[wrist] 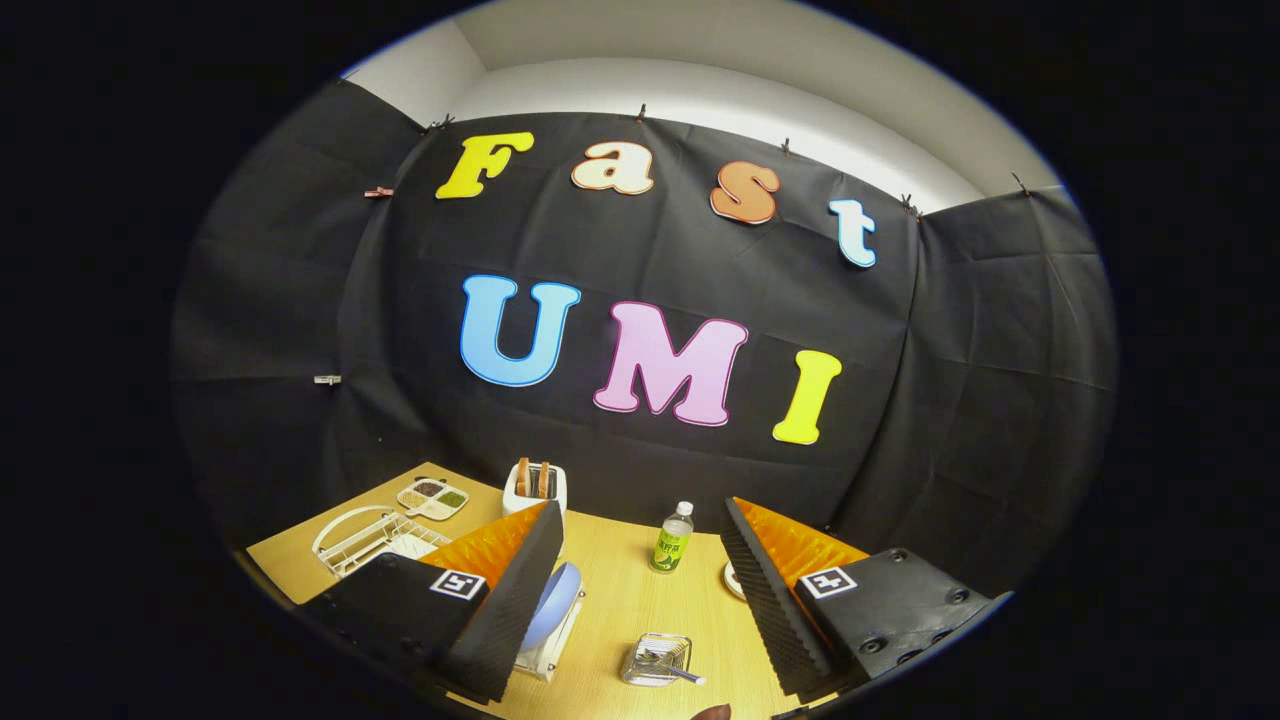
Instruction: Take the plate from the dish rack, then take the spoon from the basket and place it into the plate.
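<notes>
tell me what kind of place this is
Likely a staged recording booth, not a real kitchen: black cloth wall behind a small wooden table set with a dish rack, basket and bottle. The tongs are open.

Even, fairly bright light falls from above onto the wooden table, with soft, faint shadows and no harsh glare. Fisheye distortion bends straight lines strongly toward the rim, where the picture darkens and softens.
</notes>
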A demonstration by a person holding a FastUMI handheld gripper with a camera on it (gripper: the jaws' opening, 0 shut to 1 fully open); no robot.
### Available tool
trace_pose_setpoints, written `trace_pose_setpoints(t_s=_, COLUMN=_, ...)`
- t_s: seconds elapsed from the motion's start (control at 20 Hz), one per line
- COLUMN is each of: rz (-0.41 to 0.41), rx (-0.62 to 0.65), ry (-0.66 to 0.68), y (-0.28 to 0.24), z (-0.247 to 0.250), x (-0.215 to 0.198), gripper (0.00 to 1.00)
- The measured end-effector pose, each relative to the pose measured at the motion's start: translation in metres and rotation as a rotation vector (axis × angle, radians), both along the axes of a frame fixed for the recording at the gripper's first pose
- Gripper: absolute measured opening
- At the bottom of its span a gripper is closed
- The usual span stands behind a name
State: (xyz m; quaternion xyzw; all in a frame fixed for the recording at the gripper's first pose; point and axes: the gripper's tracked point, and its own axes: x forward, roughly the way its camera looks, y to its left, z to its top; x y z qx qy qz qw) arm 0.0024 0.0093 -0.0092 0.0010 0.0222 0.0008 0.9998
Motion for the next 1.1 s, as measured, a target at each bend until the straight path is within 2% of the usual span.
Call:
trace_pose_setpoints(t_s=0.2, rz=0.004, rx=-0.001, ry=0.010, y=0.004, z=-0.003, x=-0.002, gripper=0.98)
trace_pose_setpoints(t_s=0.35, rz=0.020, rx=0.007, ry=0.065, y=0.012, z=-0.017, x=0.002, gripper=0.98)
trace_pose_setpoints(t_s=0.55, rz=0.045, rx=0.003, ry=0.222, y=0.027, z=-0.057, x=0.017, gripper=0.98)
trace_pose_setpoints(t_s=0.8, rz=0.068, rx=0.045, ry=0.461, y=0.057, z=-0.135, x=0.038, gripper=0.96)
trace_pose_setpoints(t_s=1.1, rz=0.032, rx=0.066, ry=0.686, y=0.085, z=-0.215, x=0.070, gripper=0.95)
